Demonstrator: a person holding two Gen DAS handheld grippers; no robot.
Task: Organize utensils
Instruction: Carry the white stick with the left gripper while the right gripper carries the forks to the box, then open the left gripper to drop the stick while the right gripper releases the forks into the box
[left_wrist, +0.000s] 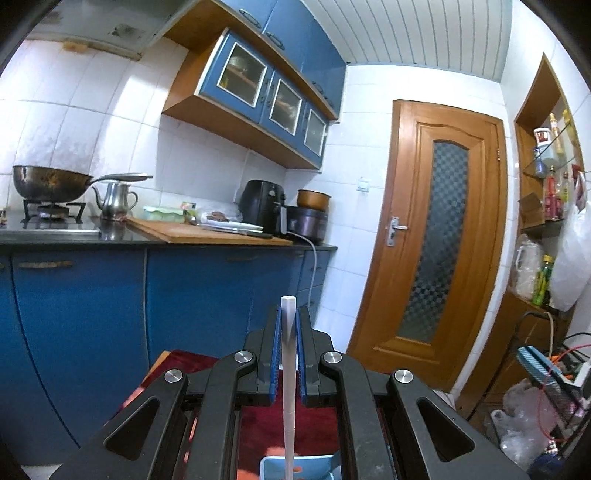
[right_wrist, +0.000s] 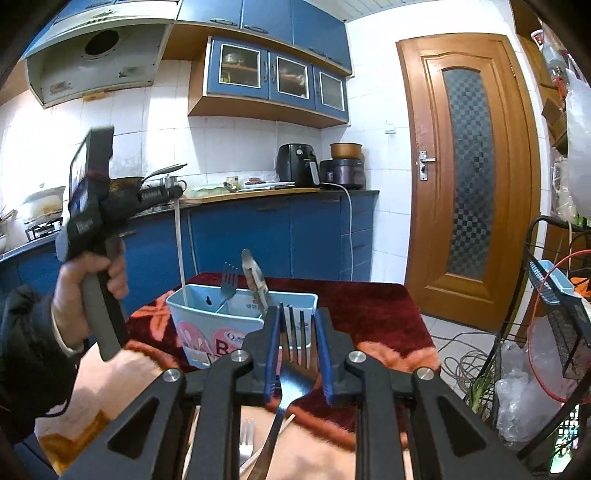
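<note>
Now | holder: 1 fork, chopstick gripped by left tongs | right tongs clamp fork

Bright, even indoor light, glare on white wall tiles, strong fisheye bending, dark corners.

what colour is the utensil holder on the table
Light blue utensil holder with pink hearts, clearest in the right wrist view.

White chopstick; silver fork; black claws with blue pads. The holder is pale blue with pink hearts (lettering too). The cloth is dark red with orange pattern. Blue cabinets, chequered door glass.
</note>
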